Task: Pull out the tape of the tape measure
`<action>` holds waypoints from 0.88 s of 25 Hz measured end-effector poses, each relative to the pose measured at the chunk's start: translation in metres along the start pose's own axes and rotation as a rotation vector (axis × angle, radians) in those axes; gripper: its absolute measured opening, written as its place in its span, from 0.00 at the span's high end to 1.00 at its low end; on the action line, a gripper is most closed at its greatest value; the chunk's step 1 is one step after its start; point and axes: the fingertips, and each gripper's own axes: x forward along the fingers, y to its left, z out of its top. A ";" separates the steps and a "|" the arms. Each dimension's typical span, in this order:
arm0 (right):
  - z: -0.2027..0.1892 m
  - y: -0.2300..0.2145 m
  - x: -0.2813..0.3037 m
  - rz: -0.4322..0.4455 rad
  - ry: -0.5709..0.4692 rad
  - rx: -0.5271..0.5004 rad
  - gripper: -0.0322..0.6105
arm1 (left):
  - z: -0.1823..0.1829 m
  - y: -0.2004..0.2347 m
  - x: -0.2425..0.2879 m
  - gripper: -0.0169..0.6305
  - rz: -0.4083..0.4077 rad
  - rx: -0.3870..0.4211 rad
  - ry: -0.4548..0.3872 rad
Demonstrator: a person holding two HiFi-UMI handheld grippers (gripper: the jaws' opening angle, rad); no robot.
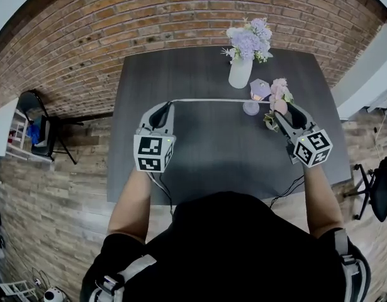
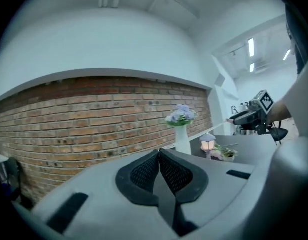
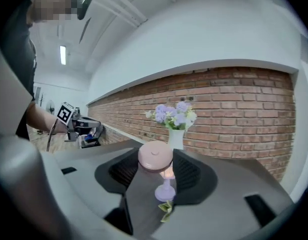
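Tautly, thin tape (image 1: 212,100) links left gripper (image 2: 159,154) to round pink case (image 3: 155,156) (smooth).

table (image 1: 206,153): dark grey, plain
wall (image 1: 117,17): red-brown brick, pale mortar
vase (image 1: 240,73): white
flowers (image 1: 248,39): lilac, green leaves
tape measure (image 3: 155,157): pale pink
tape (image 1: 212,100): whitish
left tool (image 1: 167,105): grey, black-and-white square markers

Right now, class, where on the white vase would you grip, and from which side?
Probably round the body of the vase, below the flowers, since it stands upright and blooms cover its mouth. Come level from its left in the head view; the lamp sits close on its right.
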 end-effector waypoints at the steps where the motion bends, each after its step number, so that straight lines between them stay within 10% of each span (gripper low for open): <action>1: 0.001 -0.009 -0.004 -0.025 -0.006 0.006 0.62 | 0.000 0.012 -0.004 0.95 0.037 -0.007 -0.001; 22: 0.007 -0.004 -0.009 -0.024 -0.020 -0.009 0.62 | 0.005 0.017 -0.018 0.95 0.076 0.003 -0.013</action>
